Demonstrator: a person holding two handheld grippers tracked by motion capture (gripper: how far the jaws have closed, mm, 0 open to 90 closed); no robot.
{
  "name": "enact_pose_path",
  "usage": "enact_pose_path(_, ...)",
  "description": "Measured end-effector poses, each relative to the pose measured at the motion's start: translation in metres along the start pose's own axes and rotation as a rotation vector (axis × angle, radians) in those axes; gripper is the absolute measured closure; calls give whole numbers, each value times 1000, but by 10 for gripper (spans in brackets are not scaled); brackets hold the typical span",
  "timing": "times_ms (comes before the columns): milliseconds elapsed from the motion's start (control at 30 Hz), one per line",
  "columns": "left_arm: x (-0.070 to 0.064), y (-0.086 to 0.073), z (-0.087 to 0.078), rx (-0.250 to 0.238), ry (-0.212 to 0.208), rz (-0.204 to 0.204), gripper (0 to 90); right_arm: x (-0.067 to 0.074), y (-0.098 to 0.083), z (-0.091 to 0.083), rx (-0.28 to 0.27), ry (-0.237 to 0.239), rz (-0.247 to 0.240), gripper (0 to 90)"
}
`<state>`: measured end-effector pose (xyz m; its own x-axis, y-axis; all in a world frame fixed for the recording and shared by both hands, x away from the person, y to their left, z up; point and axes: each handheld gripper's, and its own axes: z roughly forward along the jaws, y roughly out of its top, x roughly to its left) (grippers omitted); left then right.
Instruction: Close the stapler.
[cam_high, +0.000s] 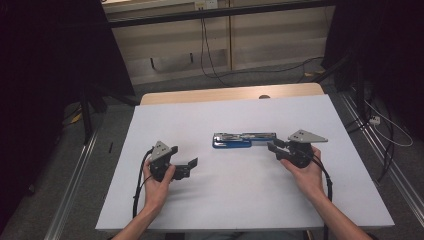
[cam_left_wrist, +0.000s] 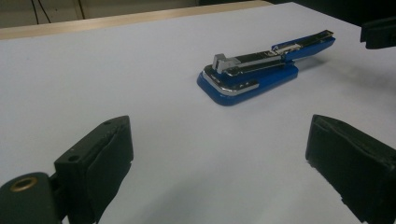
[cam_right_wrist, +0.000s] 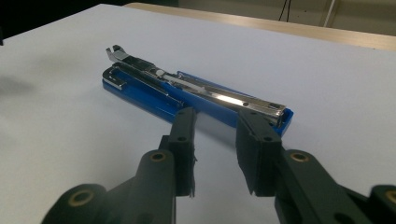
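The blue stapler (cam_high: 232, 139) lies flipped open near the middle of the white table (cam_high: 165, 120). My right gripper (cam_right_wrist: 215, 140) is at its far end, jaws narrowed close around the tip, though I can't tell if they're touching it. My left gripper (cam_left_wrist: 217, 154) sits well apart, jaws spread wide on nothing.

- I work in what looks like a lab: my white table (cam_high: 240, 200) stands between black curtains (cam_high: 45, 60).
- Beyond the table, cables (cam_high: 210, 55) trail over grey carpet (cam_high: 165, 85).
- Beside the table run metal floor rails (cam_high: 75, 175).
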<state>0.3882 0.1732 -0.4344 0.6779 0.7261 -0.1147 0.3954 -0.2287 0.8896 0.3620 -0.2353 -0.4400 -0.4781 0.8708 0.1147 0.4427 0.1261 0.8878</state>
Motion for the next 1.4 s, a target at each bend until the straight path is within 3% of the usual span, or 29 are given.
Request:
enact_pose_path(133,-3,7,8,-11,-4,29,75,-1,-1,2,19,21,21,774)
enact_pose_path(200,-7,8,12,13,-36,44,77,-1,0,2,22,18,16,834)
enact_pose_path(333,-12,8,17,37,-58,73,76,-3,0,2,11,28,12,900)
enact_pose_path(433,-14,11,22,28,-53,67,56,-2,0,3,16,35,11,900)
enact_pose_path(500,-16,15,27,40,20,67,62,0,1,4,21,40,3,900)
enact_pose_path(667,-13,22,38,26,5,33,101,-1,1,6,31,36,-16,900)
enact_pose_path(767,-13,28,43,33,18,43,127,0,1,7,39,47,-32,900)
enact_pose_path(1067,-17,36,59,46,10,45,292,-2,2,8,37,46,-39,900)
enact_pose_path(1133,-19,37,61,46,14,70,311,-3,2,7,35,44,-41,900)
enact_pose_path(1200,-21,37,64,55,-7,88,385,-4,2,6,40,40,-41,900)
enact_pose_path(1267,-22,37,66,54,-16,82,404,-6,2,7,44,32,-42,900)
enact_pose_path(1333,-24,37,68,59,-31,82,491,-7,1,7,49,28,-44,900)
enact_pose_path(1400,-25,37,72,84,-36,77,513,-8,1,8,49,28,-34,900)
